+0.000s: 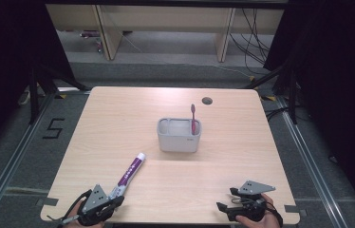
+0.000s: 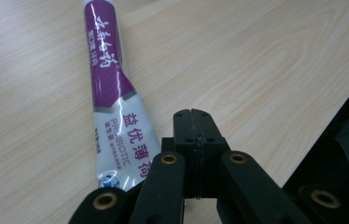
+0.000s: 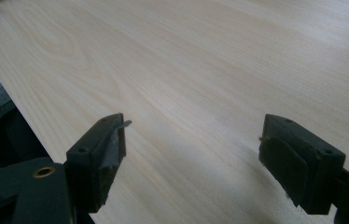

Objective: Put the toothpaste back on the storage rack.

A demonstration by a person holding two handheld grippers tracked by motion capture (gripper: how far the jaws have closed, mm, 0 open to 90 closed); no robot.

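Fingers of the left gripper point(image 2: 192, 122) are pressed flat against each other with nothing between them; the purple-and-white toothpaste tube point(image 2: 112, 93) lies just beside them on the table, its flat crimped end passing along the outer side of one jaw, so the tube is not grasped. On the right gripper point(image 3: 192, 154) the two black jaws stand wide apart over bare wood, clasping nothing. In the high view, the left gripper point(image 1: 103, 205) sits at the near left edge of the light wooden table point(image 1: 223, 190), held by a hand point(image 1: 73, 216) entering from the bottom, and the toothpaste tube point(image 1: 130, 173) runs from that gripper diagonally away toward the middle of the table, white cap at the far end — flat on the surface. The right gripper point(image 1: 228, 202) rests near the near right edge, well apart from the tube, with the person's right hand point(image 1: 261, 219) behind it. Beyond the tube, near the table's centre, stands a grey rectangular plastic holder point(image 1: 179, 141) — a red toothbrush point(image 1: 193, 118) leans upright in its right compartment. A small round hole point(image 1: 207, 100) marks the far part of the tabletop.
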